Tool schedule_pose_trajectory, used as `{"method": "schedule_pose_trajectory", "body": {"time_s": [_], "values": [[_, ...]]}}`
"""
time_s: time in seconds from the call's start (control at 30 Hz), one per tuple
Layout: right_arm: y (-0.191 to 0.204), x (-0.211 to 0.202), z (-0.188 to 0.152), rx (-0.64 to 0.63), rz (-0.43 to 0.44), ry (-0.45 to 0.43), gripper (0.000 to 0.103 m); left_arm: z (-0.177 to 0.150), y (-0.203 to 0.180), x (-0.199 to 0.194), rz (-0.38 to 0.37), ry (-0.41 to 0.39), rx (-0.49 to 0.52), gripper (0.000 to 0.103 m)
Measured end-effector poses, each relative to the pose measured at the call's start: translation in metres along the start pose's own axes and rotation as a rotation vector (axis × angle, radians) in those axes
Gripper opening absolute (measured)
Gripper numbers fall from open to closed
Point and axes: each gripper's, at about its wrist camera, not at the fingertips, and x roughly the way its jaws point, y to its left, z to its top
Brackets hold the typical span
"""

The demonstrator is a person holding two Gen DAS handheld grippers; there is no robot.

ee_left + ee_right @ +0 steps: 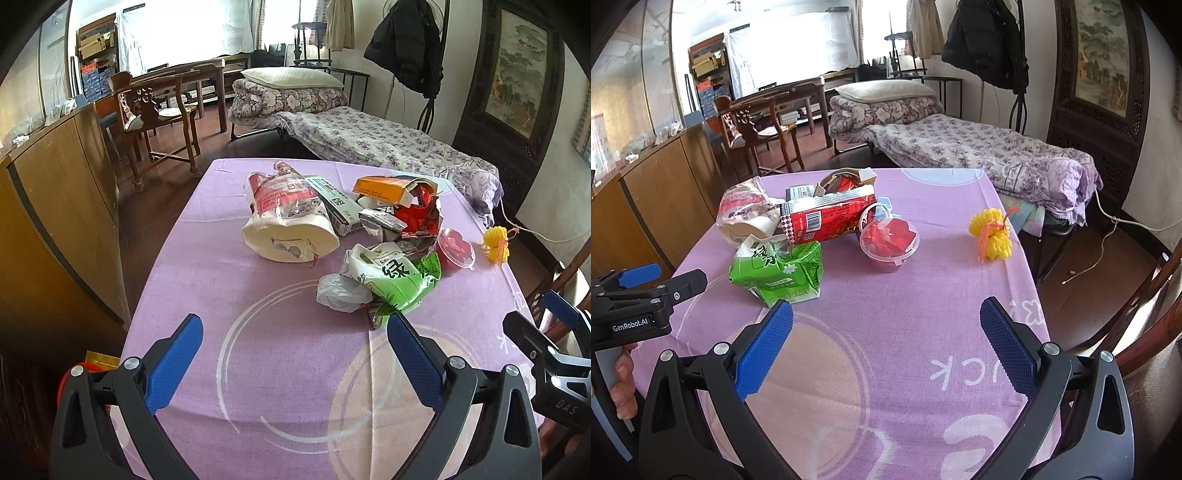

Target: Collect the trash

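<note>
Trash lies piled on the purple tablecloth (207, 295): a clear bag with a cream roll (288, 225), an orange box (384, 188), a red foil snack bag (417, 218), a green and white packet (395, 280), a crumpled white plastic bag (341, 291) and a clear cup of red scraps (456, 251). My left gripper (295, 328) is open, just short of the green packet. The right view shows the green packet (775, 271), red bag (827, 218), cup (888, 240) and a yellow net scrap (991, 234). My right gripper (886, 317) is open, nothing between its fingers.
A wooden cabinet (55, 206) runs along the left of the table. Behind stand a carved chair (155, 114), a desk and a folding bed (369, 136) with floral bedding. A wooden chair (1137, 332) stands at the right edge. A hand (624, 384) holds the left gripper.
</note>
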Motion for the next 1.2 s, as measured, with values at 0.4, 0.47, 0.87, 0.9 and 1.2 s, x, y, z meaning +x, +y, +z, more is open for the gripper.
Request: {"method": "schedule_pose_trajectory", "body": {"time_s": [0.4,0.47,0.87,0.9,1.2], "values": [[-0.0004,-0.0003,0.0003,-0.001,-0.004,-0.002,0.097,0.0003,-0.0002,-0.0004,0.001,0.001,0.005,0.098],[-0.0014,0.0007,0.0000,-0.001,-0.008,-0.003,0.097,0.0005,-0.0003,-0.0004,0.002,0.001,0.005,0.098],[-0.0034,0.0035,-0.0007,0.002,-0.008,0.000,0.097,0.0005,0.0001,-0.0001,0.001,0.004,0.004,0.098],[-0.0033,0.0036,-0.0005,0.002,-0.008,0.001,0.097,0.0009,0.0001,-0.0004,0.000,0.004,0.003,0.098],[-0.0033,0.0038,-0.0007,0.003,-0.008,0.001,0.097,0.0012,0.0004,-0.0001,0.003,0.002,0.006,0.098]]}}
